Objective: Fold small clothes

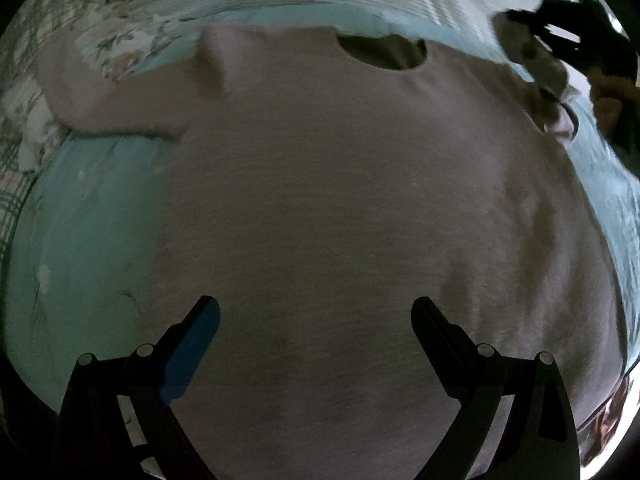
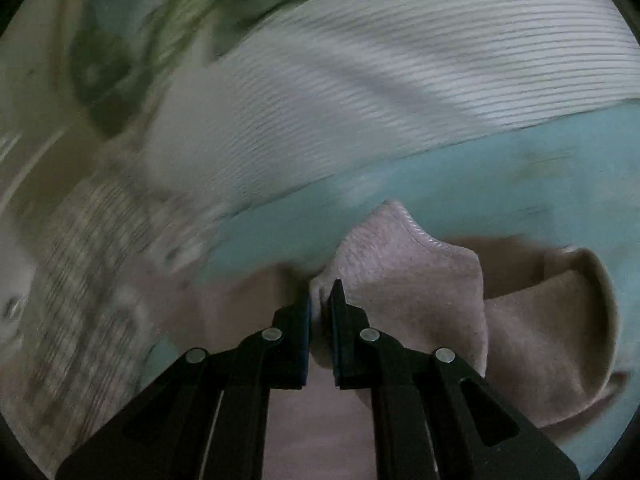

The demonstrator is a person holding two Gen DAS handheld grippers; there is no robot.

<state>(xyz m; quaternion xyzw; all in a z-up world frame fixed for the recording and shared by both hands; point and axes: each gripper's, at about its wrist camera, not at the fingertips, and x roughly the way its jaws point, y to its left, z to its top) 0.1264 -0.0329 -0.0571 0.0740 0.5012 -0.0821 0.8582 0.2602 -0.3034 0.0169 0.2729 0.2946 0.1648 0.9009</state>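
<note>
A pale pink long-sleeved top (image 1: 340, 200) lies spread flat on a light blue sheet (image 1: 88, 240), neck hole at the far side. My left gripper (image 1: 316, 312) hovers open above the lower body of the top, nothing between its fingers. At the far right of the left wrist view, my right gripper (image 1: 532, 28) holds the right sleeve lifted off the sheet. The right wrist view shows my right gripper (image 2: 322, 300) shut on a pinch of that pink sleeve (image 2: 400, 272), whose cuff (image 2: 580, 320) hangs folded to the right.
A white ribbed blanket (image 2: 380, 80) lies along the far edge of the sheet (image 2: 520, 168). Floral fabric (image 1: 120, 48) and plaid bedding (image 1: 12, 184) sit at the left. A person's hand (image 1: 612, 92) holds the right gripper at the far right.
</note>
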